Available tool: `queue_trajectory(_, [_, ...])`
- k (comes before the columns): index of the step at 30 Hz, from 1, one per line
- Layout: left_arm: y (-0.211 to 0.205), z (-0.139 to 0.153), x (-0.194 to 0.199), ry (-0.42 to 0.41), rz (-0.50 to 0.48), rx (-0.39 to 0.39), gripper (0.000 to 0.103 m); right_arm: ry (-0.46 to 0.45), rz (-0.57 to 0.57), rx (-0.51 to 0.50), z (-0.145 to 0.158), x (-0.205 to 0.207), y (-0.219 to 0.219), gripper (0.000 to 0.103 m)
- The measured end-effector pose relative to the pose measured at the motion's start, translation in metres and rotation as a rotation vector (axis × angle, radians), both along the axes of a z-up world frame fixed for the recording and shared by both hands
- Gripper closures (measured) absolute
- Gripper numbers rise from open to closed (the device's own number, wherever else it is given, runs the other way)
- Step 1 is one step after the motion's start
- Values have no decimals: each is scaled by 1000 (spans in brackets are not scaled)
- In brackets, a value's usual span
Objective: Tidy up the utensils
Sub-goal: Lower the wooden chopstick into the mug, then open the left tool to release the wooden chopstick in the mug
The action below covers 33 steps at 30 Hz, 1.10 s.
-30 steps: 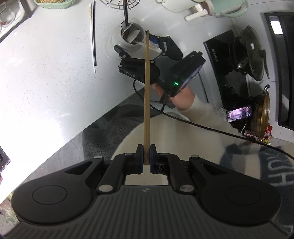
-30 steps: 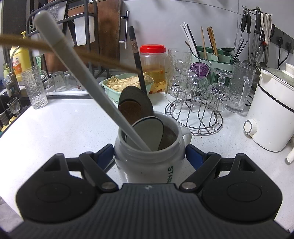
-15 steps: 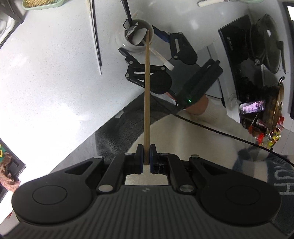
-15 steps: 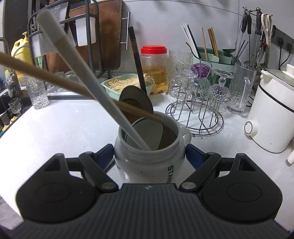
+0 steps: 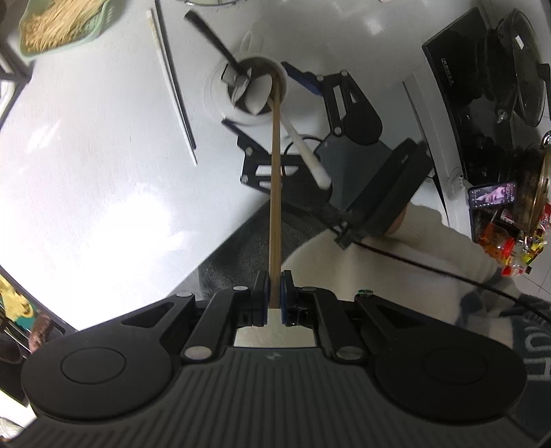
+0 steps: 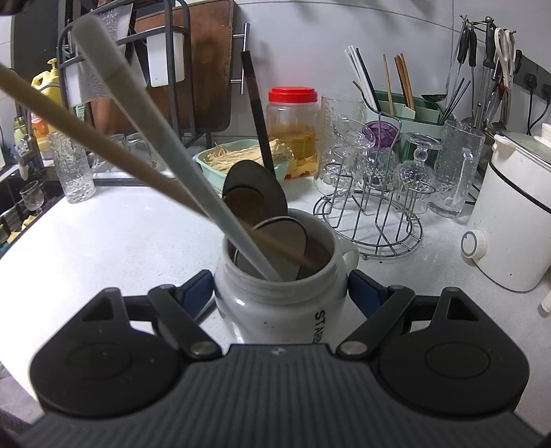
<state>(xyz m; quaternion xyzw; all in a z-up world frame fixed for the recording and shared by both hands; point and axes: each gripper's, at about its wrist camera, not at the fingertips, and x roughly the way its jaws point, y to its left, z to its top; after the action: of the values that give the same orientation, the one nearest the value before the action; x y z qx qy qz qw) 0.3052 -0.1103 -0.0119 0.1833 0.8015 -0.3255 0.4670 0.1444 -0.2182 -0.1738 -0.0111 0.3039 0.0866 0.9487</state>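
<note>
Pinching a slim tan wooden chopstick [image 5: 275, 206] between the blue pads of our left gripper [image 5: 273, 303], we keep those jaws nearly closed on its near end. The stick runs straight toward twelve o'clock in the left wrist view, and its far tip sits inside the mouth of the white ceramic mug with green lettering [image 5: 256, 93].

Our right gripper [image 6: 280, 289] brackets that mug, one blue pad at nine o'clock of its body and the other at three o'clock, jaws spread wide and pressed against its sides. The mug stands upright on the white speckled countertop [image 6: 113, 241].

Inside the mug we see a long white-handled spoon [image 6: 165, 144] leaning out toward ten o'clock in the right wrist view, and a dark-handled spoon [image 6: 256, 138] rising toward twelve. The wooden chopstick crosses behind the white handle there, entering from ten o'clock.

On the counter at eleven o'clock of the mug, in the left wrist view, lie a white chopstick [image 5: 168, 93] and a black chopstick [image 5: 177, 86], side by side and close together. A pale green plastic basket of thin yellow noodles [image 5: 58, 27] sits further out, at ten o'clock.
</note>
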Motion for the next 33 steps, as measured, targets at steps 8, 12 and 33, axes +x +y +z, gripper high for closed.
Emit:
queue_trajectory(8, [-33, -8, 10, -83, -53, 16, 95, -4, -4, 2, 0, 0, 0, 16])
queue_trajectory(12, [-56, -4, 11, -152, -106, 0, 94, -12, -13, -1, -1, -1, 2, 16])
queue_trajectory(33, [-55, 21, 13, -352, -124, -172, 55, -15, -29, -3, -1, 0, 3, 16])
